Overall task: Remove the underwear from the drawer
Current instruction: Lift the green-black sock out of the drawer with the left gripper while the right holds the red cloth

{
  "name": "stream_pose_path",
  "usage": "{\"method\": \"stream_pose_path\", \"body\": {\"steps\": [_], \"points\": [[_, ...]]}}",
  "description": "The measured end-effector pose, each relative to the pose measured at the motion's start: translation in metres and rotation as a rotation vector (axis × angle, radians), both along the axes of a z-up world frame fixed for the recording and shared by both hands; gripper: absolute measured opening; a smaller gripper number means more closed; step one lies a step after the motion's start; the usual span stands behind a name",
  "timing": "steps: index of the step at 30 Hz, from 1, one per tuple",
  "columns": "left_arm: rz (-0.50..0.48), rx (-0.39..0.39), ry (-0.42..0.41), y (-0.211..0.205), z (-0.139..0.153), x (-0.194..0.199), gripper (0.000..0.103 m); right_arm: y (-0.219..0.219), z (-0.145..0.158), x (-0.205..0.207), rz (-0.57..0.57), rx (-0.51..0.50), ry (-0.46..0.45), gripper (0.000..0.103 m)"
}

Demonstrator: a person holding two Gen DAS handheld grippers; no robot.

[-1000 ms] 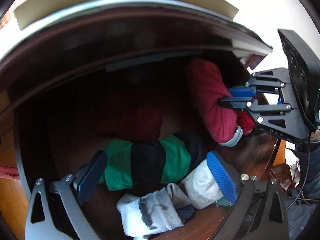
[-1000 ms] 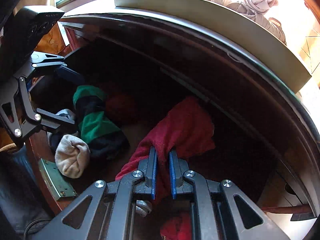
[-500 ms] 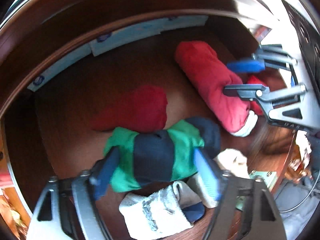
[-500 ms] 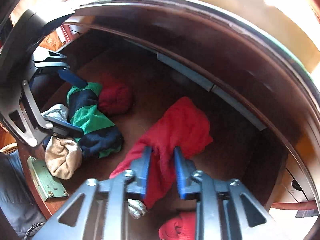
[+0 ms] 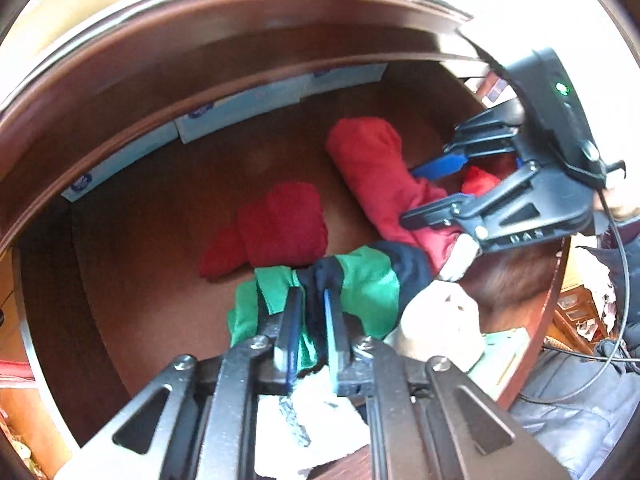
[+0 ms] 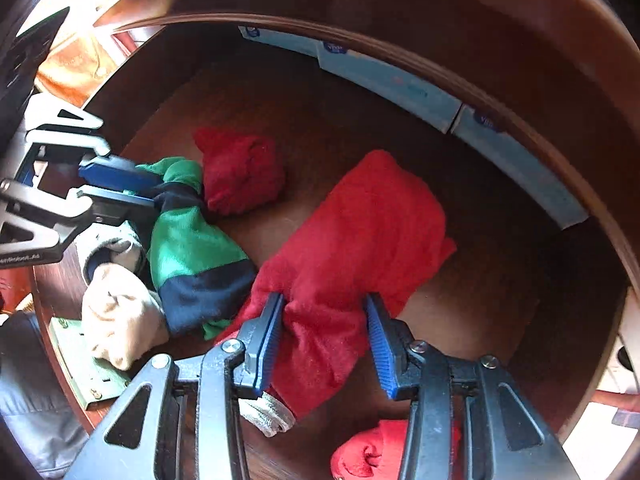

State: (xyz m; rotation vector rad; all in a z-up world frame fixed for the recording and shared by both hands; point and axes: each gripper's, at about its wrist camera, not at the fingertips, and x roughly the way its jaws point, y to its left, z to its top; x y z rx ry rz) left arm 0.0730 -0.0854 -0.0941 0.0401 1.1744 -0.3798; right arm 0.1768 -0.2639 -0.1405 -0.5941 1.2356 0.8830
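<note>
- Pinched between the pressed-together jaws of the left gripper (image 5: pixel 311 312): the green-and-navy underwear (image 5: pixel 360 280), long axis crosswise to the fingers, jaws just closed on its middle.
- Straddled by the spread, just-opening right gripper (image 6: pixel 324 320): the red garment (image 6: pixel 360 232), lengthwise ahead, lying loose between the pads.
- Beyond both: a small red bundle (image 5: pixel 280 228) on the drawer (image 5: pixel 160 208) floor.
- Likely next: lifting out with the left.

"DAS" on the right claw (image 5: pixel 438 184); box logos unreadable
</note>
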Motion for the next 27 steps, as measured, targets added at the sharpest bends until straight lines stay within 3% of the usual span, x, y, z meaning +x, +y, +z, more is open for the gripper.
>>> {"method": "stream_pose_path", "body": {"steps": [4, 7, 11, 17, 19, 22, 24, 25, 26, 27], "points": [[0.001, -0.014, -0.005, 0.01, 0.008, -0.001, 0.006, -0.01, 0.003, 0.015, 0.013, 0.044, 0.009, 0.019], [-0.001, -0.017, -0.004, 0.011, 0.008, 0.003, 0.005, -0.012, 0.01, 0.013, 0.023, 0.055, -0.049, 0.012], [0.002, -0.052, -0.022, 0.017, 0.013, 0.003, 0.003, -0.019, 0.023, 0.008, 0.028, 0.097, -0.121, 0.011], [0.031, -0.112, -0.083, 0.033, 0.029, -0.005, 0.0, -0.044, 0.042, -0.002, -0.002, 0.207, -0.168, 0.011], [0.014, -0.13, -0.068, 0.034, 0.031, -0.005, 0.0, -0.052, 0.045, -0.003, -0.008, 0.234, -0.178, 0.011], [0.008, -0.066, -0.044, 0.033, 0.025, 0.0, 0.001, -0.06, 0.05, -0.008, -0.016, 0.246, -0.19, 0.011], [-0.003, -0.043, -0.016, 0.035, 0.02, 0.006, 0.008, -0.064, 0.053, -0.014, -0.016, 0.245, -0.192, 0.011], [0.008, -0.035, -0.007, 0.037, 0.018, 0.008, 0.023, -0.065, 0.053, -0.014, -0.016, 0.246, -0.194, 0.011], [0.018, -0.029, 0.004, 0.039, 0.017, 0.011, 0.05, -0.062, 0.054, -0.015, -0.016, 0.248, -0.193, 0.011], [0.025, -0.027, 0.012, 0.04, 0.015, 0.013, 0.062, -0.062, 0.053, -0.014, -0.019, 0.25, -0.19, 0.011]]}}
